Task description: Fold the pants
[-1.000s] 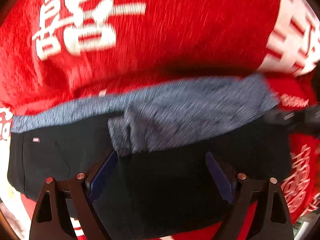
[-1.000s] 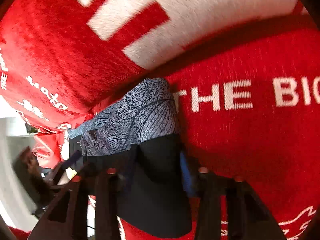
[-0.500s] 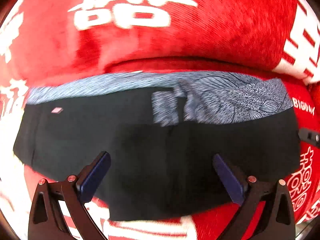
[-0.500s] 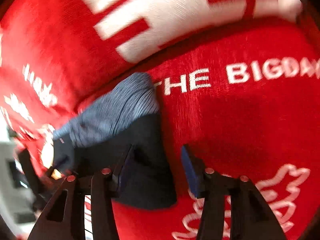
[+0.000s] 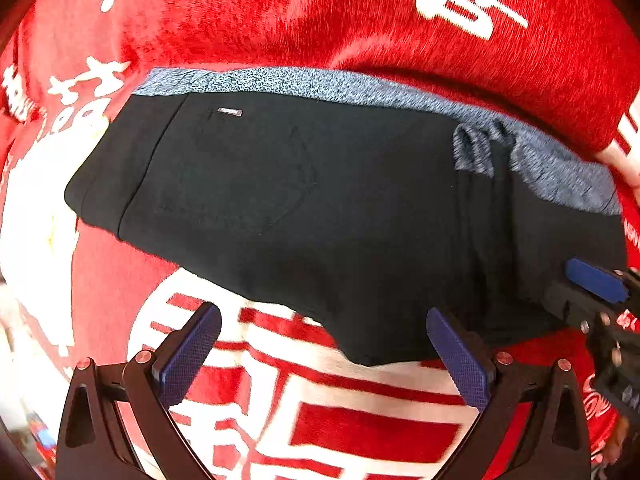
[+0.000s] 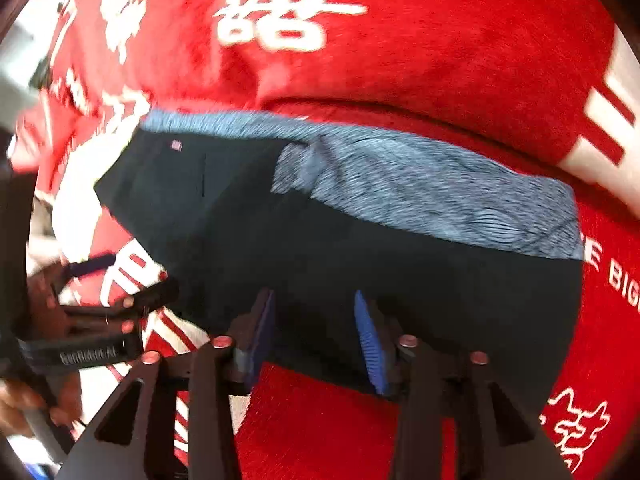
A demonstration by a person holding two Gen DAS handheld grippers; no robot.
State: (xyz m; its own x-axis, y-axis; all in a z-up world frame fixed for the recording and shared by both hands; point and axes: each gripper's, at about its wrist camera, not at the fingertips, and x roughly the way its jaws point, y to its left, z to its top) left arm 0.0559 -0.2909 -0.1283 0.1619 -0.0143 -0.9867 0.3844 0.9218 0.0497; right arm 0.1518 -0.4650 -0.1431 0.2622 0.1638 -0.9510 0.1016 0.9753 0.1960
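Left gripper (image 5: 324, 354) is sitting at the bottom of the left wrist frame with its blue pads spread wide, holding nothing, the near hem of the pants lying just above and between them; one pad at lower right is overlapping the dark fabric edge in the picture, contact unclear. Right gripper (image 6: 316, 336) is sitting at bottom centre of the right wrist frame, blue pads parted with a narrower gap, the dark cloth edge lying between them, not pinched as far as the blur shows. Red blanket (image 5: 400, 24) with white characters and white-and-red stripes is filling both frames from top to bottom and is carrying everything else. Pants (image 5: 320, 200), black, folded into a wide band, are lying across the middle of the left wrist frame, running from centre left to far right; same pants (image 6: 360, 264) are filling the centre of the right wrist frame. Blue-grey patterned lining (image 5: 360, 88) is showing as a strip along the upper edge of the pants, widening toward the right. The right gripper (image 5: 596, 280) is showing at the right edge of the left wrist frame, against the pants' end. Small label tag (image 5: 229, 112) is sitting on the black fabric at upper left.
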